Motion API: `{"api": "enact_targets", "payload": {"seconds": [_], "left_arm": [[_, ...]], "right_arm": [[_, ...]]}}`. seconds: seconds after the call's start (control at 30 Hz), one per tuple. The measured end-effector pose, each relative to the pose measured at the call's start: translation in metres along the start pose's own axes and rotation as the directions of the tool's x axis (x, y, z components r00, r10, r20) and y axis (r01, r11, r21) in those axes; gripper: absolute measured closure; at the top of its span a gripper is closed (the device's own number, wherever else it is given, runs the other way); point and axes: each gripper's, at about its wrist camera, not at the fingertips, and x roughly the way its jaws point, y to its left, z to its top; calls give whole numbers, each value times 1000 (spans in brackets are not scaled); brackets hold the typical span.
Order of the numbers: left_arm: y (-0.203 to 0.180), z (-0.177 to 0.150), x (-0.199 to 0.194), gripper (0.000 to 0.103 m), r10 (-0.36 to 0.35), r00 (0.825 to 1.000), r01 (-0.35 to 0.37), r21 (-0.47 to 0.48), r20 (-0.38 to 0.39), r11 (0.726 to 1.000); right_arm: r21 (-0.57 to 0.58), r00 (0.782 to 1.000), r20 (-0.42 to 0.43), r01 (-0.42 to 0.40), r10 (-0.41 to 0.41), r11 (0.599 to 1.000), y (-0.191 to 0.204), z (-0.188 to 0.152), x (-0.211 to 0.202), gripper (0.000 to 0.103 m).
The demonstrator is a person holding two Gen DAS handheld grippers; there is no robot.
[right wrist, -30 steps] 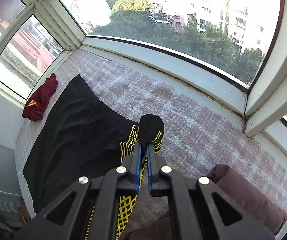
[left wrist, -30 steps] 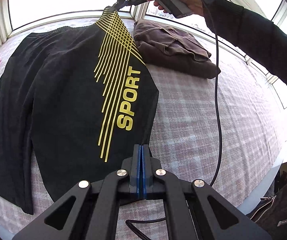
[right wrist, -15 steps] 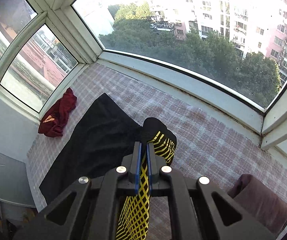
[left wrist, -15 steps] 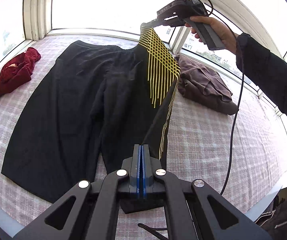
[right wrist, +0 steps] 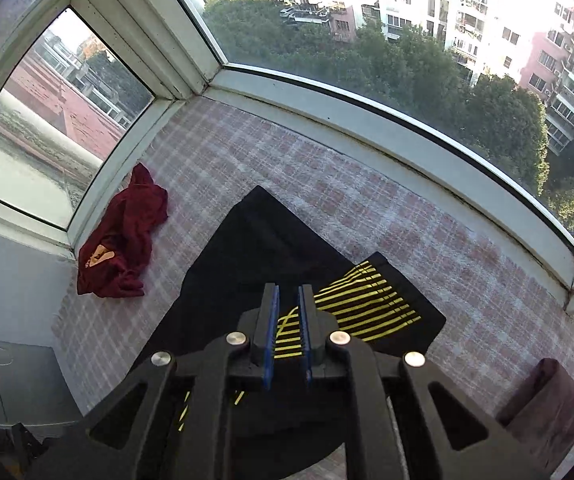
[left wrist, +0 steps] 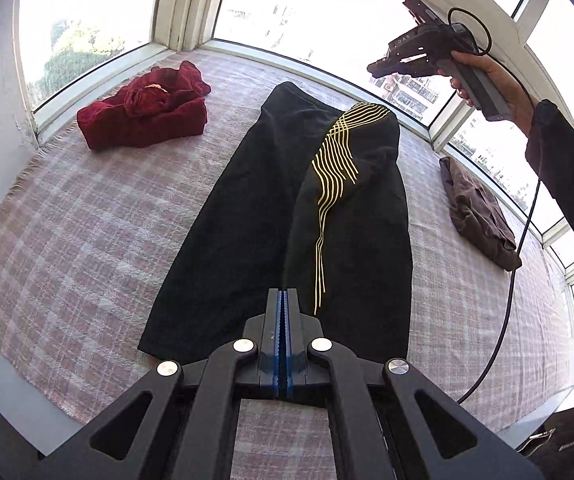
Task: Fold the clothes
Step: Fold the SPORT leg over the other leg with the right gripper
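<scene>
Crumpled maroon garment (left wrist: 147,118) at 10 o'clock on plaid-covered surface (left wrist: 67,232). Black sweatshirt (left wrist: 287,216), yellow stripes, lies folded lengthwise at centre. Left tool (left wrist: 285,312) pressed together at its near hem; whether pinching cloth, cannot tell. Right tool (right wrist: 287,312) slightly spread, empty, above the far end. Folded brown garment (left wrist: 479,216) at 3 o'clock.

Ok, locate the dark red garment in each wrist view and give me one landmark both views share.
Left wrist view: the dark red garment lies upper left, bunched on the plaid cover near the window corner, left of the black shirt.
Right wrist view: it lies at middle left, against the window frame, again left of the black shirt.
Shared landmark: the yellow stripes on the black shirt.
</scene>
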Motion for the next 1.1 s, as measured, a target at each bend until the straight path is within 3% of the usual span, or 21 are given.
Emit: {"api": "enact_targets", "payload": {"seconds": [0.03, 0.13, 0.2, 0.3, 0.5, 0.6, 0.67, 0.77, 0.93, 1.0, 1.03, 1.1], "left_arm": [[1, 0, 2, 102, -9, 1000, 9, 6, -7, 1000], [3, 2, 6, 102, -34, 999, 34, 18, -23, 999], [4, 3, 9, 102, -50, 998, 51, 25, -35, 998], [7, 4, 13, 102, -75, 996, 77, 36, -52, 996], [10, 9, 20, 102, -96, 992, 101, 58, -76, 993], [10, 11, 22, 102, -83, 993, 89, 66, -80, 994], [10, 11, 25, 102, -64, 994, 70, 64, -86, 995], [9, 8, 28, 102, -30, 995, 35, 57, -99, 998], [4, 1, 34, 102, 7, 992, -4, 21, -126, 1000], [2, -1, 37, 102, 21, 991, -20, 10, -133, 1000], [1, -1, 38, 102, 24, 990, -23, 6, -136, 1000], [-1, -1, 41, 102, 30, 990, -30, 0, -141, 1000]], "right_arm": [[0, 996, -39, 77, -77, 997, -4, -2, 9, 75], [56, 976, -146, 173, -164, 983, -19, -6, 30, 72], [98, 976, -163, 160, -143, 982, -28, -2, 35, 72], [77, 957, -147, 263, -250, 962, -36, 6, 34, 67], [19, 975, -124, 191, -187, 981, -49, 7, 30, 59], [-113, 986, -112, 111, -123, 987, -49, 3, 31, 59], [-212, 985, -137, 75, -106, 974, -49, 3, 37, 59], [-267, 972, -206, 56, -113, 962, -54, 9, 56, 59], [-324, 971, -241, -91, 11, 942, -51, 11, 69, 59], [-389, 974, -228, -91, 0, 917, -43, 9, 68, 68], [-413, 975, -221, -87, -7, 906, -39, 9, 67, 79], [-430, 979, -205, -87, -3, 899, -34, 8, 65, 79]]}}
